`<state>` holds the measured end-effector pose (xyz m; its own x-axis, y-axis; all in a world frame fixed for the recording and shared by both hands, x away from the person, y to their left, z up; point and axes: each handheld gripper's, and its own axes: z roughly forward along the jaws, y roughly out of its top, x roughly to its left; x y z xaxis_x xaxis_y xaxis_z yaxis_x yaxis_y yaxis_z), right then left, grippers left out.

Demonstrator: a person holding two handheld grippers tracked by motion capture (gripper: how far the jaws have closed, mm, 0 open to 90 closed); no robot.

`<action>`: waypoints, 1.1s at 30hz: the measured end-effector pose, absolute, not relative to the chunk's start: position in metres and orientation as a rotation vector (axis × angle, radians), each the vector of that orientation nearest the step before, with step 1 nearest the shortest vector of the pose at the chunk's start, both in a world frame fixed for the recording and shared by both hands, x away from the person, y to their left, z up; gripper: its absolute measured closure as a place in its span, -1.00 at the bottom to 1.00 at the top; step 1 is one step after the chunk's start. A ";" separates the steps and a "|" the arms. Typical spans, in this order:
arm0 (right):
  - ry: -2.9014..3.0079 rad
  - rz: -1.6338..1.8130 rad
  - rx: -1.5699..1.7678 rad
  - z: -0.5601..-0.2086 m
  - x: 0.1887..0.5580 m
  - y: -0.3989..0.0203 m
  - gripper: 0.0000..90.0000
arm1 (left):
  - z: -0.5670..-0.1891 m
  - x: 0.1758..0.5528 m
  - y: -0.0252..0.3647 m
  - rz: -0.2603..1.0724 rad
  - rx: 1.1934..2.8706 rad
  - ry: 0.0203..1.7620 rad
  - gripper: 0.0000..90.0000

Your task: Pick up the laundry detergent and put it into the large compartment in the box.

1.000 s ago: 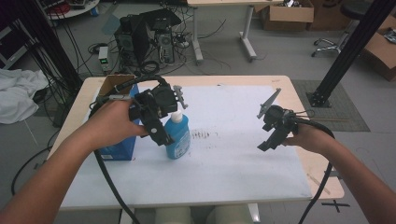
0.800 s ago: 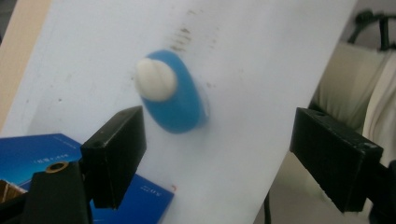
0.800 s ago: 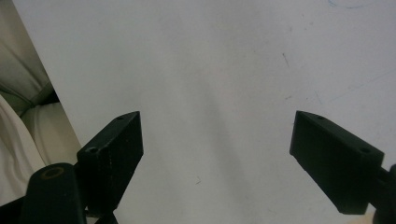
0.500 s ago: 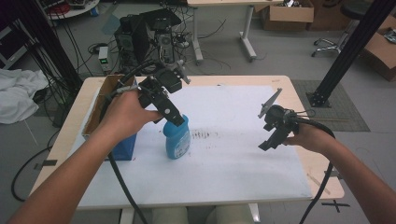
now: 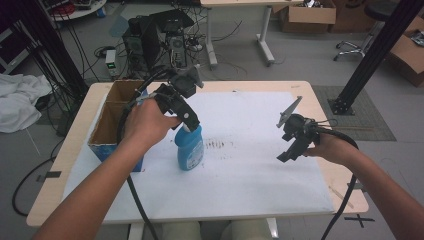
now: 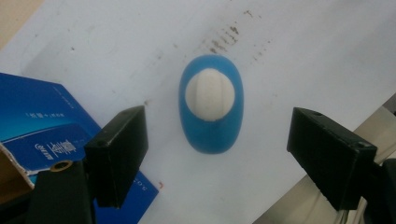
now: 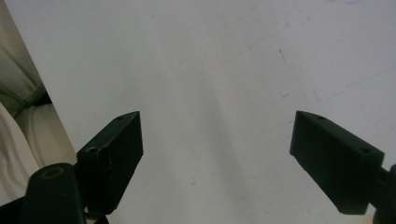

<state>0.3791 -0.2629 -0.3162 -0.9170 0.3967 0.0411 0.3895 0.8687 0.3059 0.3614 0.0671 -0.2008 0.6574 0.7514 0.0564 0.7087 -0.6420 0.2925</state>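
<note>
**Hovering over the blue bottle, 2 grippers empty**

Hovering above our white table mat (image 5: 260,175), beside the blue box (image 5: 112,127), our left gripper (image 6: 217,140) has swung directly over the upright blue bottle (image 5: 190,150); its jaws, just reopening, stand wide around nothing. We judge descent comes next. Our right gripper (image 5: 295,142) waits apart, wide, empty.

Dim even light, soft shadows, slight blur, no glare

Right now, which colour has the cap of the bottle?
White, on a blue bottle; the cap shows best in the left gripper view.
</note>
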 end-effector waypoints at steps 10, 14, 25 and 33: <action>3.011 0.483 0.647 -0.317 0.378 -0.267 -0.62 | -0.208 0.370 0.069 0.215 2.607 1.217 -0.54; 3.010 0.484 0.647 -0.317 0.378 -0.267 -0.62 | -0.213 0.372 0.068 0.200 2.604 1.223 -0.54; 3.014 0.483 0.640 -0.320 0.378 -0.266 -0.62 | -0.227 0.378 0.066 0.165 2.614 1.227 -0.54; 3.017 0.478 0.644 -0.322 0.379 -0.266 -0.62 | -0.240 0.381 0.065 0.163 2.600 1.222 -0.54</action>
<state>0.3787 -0.2656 -0.3217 -0.9147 0.4018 0.0439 0.3956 0.8679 0.3004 0.3806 0.0650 -0.2398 0.6392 0.7690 -0.0102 0.7393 -0.6107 0.2837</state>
